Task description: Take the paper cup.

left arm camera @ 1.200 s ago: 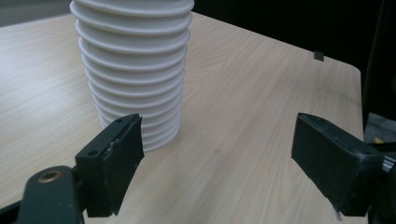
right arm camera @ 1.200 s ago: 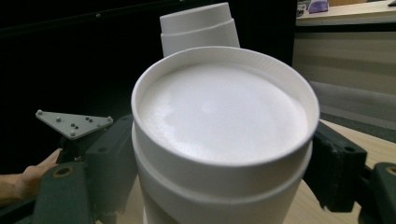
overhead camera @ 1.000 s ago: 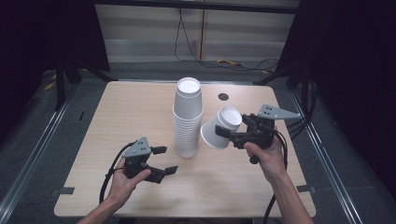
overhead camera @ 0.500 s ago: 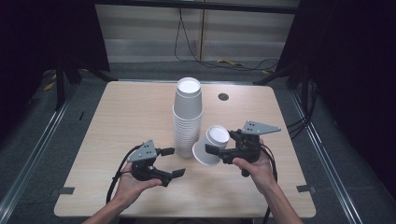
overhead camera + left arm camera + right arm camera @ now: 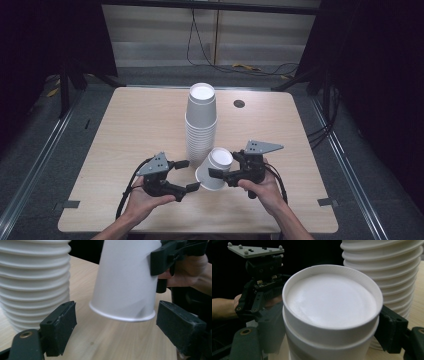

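Note:
A tall stack of upturned white paper cups (image 5: 201,120) stands mid-table. My right gripper (image 5: 223,165) is shut on a white cup (image 5: 214,170), held tilted above the wood, base up and wide rim down-left. In the right gripper view the cup (image 5: 329,302) shows its base between my jaws (image 5: 329,336), and a second rim under it suggests two nested cups. My left gripper (image 5: 188,175) is open just left of the rim. In the left gripper view the cup (image 5: 125,280) hangs between the open jaws (image 5: 120,325) without touching them.
The light wooden table (image 5: 125,130) has a small dark cable hole (image 5: 239,103) at the back right. The stack (image 5: 32,277) is close on the left gripper's left side. Metal rails and cables run along the dark floor around the table.
My right gripper has carried the cup down and toward the front, away from the stack's side. My left gripper has shifted right until its open jaws flank the cup's rim.

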A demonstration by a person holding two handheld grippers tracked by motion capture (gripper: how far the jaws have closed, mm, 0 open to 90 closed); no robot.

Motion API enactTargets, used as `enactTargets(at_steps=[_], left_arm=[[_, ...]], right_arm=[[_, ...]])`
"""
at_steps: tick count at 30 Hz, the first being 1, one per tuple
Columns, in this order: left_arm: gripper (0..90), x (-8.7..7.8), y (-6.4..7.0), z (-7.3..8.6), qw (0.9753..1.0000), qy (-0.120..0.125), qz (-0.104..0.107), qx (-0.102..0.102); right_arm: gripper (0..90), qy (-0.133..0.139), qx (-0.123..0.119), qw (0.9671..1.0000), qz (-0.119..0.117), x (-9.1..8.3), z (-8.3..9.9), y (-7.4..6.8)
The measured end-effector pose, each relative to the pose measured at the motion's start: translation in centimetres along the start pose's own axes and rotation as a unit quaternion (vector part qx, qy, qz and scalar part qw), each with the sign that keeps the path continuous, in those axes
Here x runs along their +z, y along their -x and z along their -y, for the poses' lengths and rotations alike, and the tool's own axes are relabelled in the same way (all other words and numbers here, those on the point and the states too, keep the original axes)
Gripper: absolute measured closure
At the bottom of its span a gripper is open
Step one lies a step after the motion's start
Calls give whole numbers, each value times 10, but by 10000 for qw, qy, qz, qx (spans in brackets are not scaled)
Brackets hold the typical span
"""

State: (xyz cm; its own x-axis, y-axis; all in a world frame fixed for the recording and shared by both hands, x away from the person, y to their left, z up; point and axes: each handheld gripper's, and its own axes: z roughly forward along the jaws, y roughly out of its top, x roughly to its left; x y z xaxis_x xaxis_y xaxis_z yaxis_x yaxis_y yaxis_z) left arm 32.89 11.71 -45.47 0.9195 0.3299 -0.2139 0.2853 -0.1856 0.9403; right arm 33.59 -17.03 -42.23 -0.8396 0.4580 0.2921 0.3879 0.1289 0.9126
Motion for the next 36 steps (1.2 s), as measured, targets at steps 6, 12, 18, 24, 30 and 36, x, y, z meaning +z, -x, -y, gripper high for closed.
enactTargets(at_steps=[6,12,18,24,30,36], left_arm=[[186,4,-1,5,9997,-111,171,-99],[156,8,0,7,9995,-210,229,-11],[152,11,1,9,9988,-364,296,99],[122,15,4,10,9986,-399,320,131],[99,19,5,10,9985,-389,362,99],[101,18,7,8,9986,-403,341,89]], right_arm=[[223,49,130,9999,-36,5,8,0],[224,-66,143,9996,-234,13,13,-4],[225,-82,172,9992,-342,18,14,-7],[226,-71,121,9991,-409,22,14,-10],[226,-87,73,9988,-478,27,15,-15],[226,-2,89,9986,-517,27,15,-16]])
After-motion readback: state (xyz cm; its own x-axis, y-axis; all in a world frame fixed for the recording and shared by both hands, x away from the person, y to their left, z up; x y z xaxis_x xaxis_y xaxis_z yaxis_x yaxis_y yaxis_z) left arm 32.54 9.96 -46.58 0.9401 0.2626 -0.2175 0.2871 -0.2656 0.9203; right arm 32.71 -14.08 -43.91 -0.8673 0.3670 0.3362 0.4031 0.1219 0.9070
